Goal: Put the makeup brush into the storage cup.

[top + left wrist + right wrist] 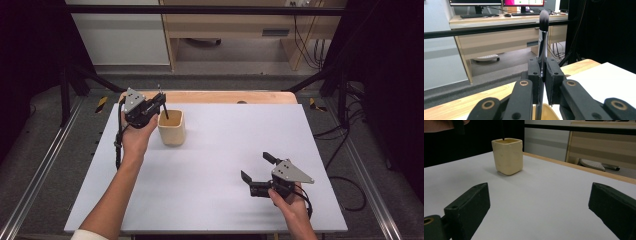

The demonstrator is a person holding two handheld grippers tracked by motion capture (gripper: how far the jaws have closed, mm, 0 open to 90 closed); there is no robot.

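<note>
Work in hand: brush going handle-first into the cup, as judged from the pose.
Left gripper (543,71): jaws closed on the brush (543,35) at mid-handle; bristles above the fingers, handle end below them.
Brush axis: near upright in the left gripper view; the lower tip sits at or just inside the cup (172,128) mouth, depth not discernible.
Cup: directly below the left fingers, upright on the table (225,150), near its far-left edge.
Right gripper (257,172): jaws wide, holding nothing, low over the table, well apart from the cup, which lies ahead of its fingers.
Nearer hand: left.
Key relation: handle lined up over the cup opening; a straight descent along the brush axis should seat it.
Risk: the tip catching the rim could tilt the cup.
</note>
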